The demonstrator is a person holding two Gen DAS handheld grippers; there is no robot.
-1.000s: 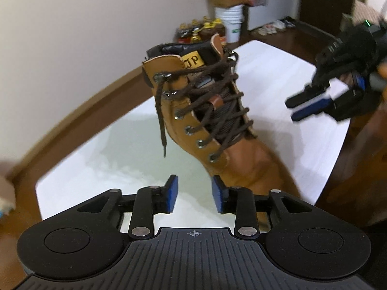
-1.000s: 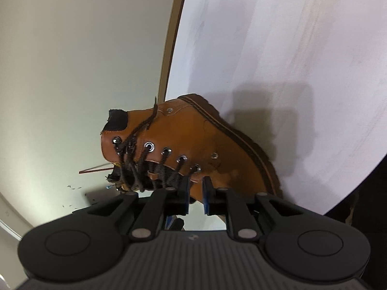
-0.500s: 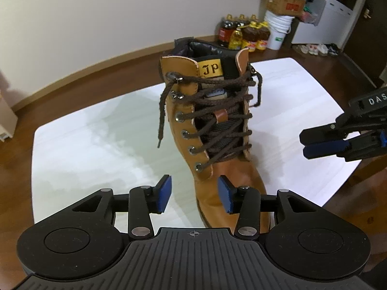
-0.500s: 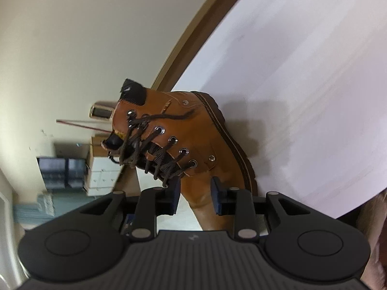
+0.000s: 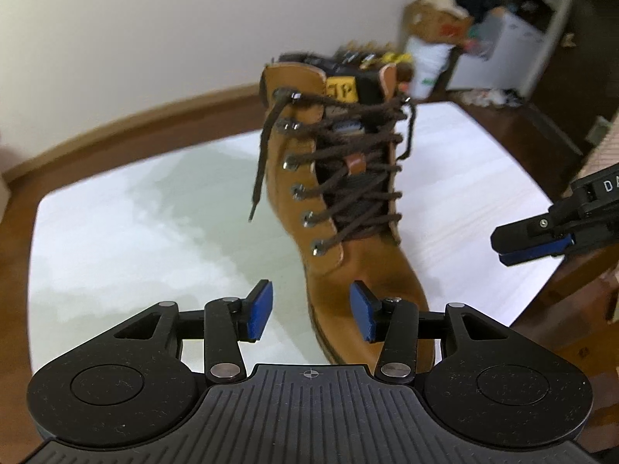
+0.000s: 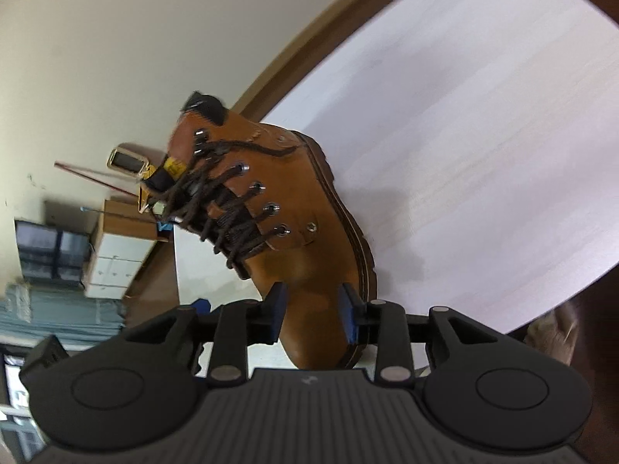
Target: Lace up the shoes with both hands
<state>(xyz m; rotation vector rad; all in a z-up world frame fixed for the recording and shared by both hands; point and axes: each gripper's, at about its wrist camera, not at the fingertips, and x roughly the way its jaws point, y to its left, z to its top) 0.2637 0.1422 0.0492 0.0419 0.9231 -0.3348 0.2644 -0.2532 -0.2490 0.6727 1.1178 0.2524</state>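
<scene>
A tan leather boot stands upright on the white table, toe towards me, laced with dark brown lace up to the top eyelets. One loose lace end hangs down its left side, another down its right. My left gripper is open and empty, just in front of the toe. My right gripper is open and empty, near the boot's toe; it also shows in the left wrist view, to the right of the boot. The right wrist view is rolled sideways.
The table's edge runs close under the right gripper. Beyond the table are bottles, a white bucket and boxes on a wooden floor. A drawer unit stands off to the side.
Both grippers have opened wider. The left view has moved closer to the boot and the right gripper has rolled and pulled back towards the toe.
</scene>
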